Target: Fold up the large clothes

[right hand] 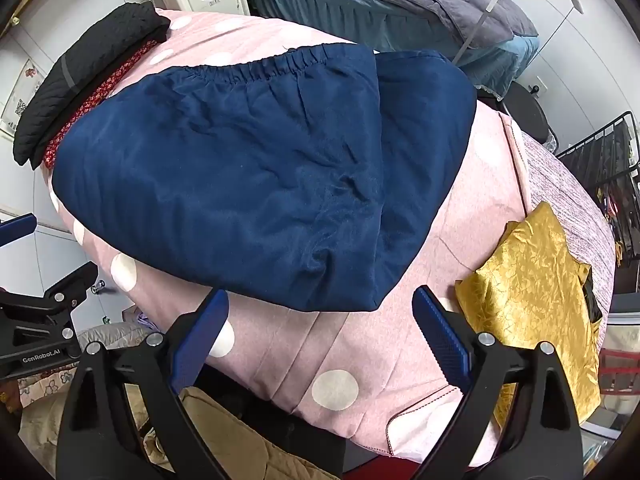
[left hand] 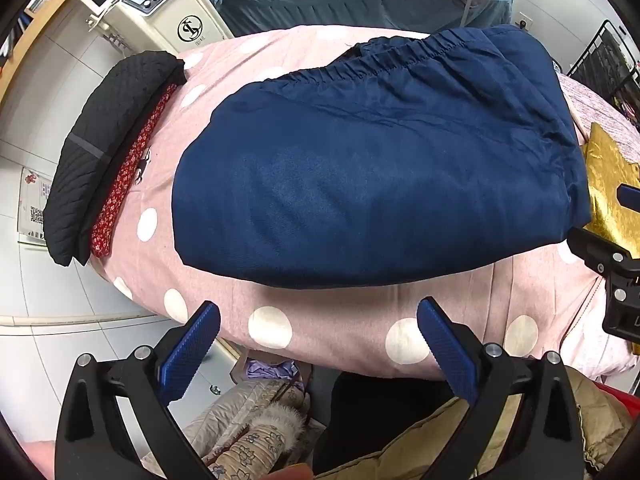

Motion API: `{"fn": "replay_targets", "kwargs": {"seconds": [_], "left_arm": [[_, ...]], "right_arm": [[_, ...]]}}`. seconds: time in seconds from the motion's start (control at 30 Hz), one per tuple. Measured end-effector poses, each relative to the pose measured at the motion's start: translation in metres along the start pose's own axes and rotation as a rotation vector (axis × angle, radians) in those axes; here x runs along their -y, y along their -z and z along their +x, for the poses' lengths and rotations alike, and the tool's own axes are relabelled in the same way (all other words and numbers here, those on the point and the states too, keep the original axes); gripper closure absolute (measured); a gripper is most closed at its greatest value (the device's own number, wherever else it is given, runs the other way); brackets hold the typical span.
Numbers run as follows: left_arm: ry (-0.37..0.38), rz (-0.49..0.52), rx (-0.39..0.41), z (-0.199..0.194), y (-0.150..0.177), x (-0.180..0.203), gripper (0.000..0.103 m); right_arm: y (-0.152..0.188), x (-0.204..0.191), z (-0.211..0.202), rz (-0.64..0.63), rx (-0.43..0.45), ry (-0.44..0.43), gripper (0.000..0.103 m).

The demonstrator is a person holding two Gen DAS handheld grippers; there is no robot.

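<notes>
We hold both grippers above the near edge of the pink dotted quilt (left hand: pixel 340 320). Our left gripper (left hand: pixel 318 330) has its jaws spread wide with nothing between them, and so does our right gripper (right hand: pixel 320 320). The navy garment (left hand: pixel 372 160) lies folded on the quilt just beyond the fingertips, its elastic waistband on the far side. A black folded piece (left hand: pixel 108 140) rests on a red patterned one (left hand: pixel 128 172) at the left edge. A gold cloth (right hand: pixel 536 292) lies to the right.

navy garment (left hand: pixel 372 168) | folded, elastic waistband at far edge | flat on bedspread
</notes>
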State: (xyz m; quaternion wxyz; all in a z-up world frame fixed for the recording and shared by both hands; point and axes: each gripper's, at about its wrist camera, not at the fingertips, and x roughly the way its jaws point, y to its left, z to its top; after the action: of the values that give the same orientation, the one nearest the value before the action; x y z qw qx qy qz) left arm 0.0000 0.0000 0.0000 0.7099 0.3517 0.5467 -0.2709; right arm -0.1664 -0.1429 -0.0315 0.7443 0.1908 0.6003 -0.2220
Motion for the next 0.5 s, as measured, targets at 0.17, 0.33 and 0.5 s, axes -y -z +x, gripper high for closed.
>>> {"fn": "replay_targets", "kwargs": {"seconds": [0.17,0.33,0.5], "left_arm": [[0.001,-0.001,0.001,0.0000,0.0001,0.0000,0.006],[-0.001,0.000,-0.003,0.0001,-0.0001,0.0001,0.006],[-0.001,-0.001,-0.001,-0.0001,0.0005,0.0008,0.006]], "right_arm": [[0.0003,-0.0001,-0.0001,-0.001,0.001,0.000,0.011],[0.0000,-0.0004,-0.0003,-0.001,0.001,0.000,0.011],[0.0002,-0.0006,-0.0002,-0.001,0.001,0.001,0.011]]}}
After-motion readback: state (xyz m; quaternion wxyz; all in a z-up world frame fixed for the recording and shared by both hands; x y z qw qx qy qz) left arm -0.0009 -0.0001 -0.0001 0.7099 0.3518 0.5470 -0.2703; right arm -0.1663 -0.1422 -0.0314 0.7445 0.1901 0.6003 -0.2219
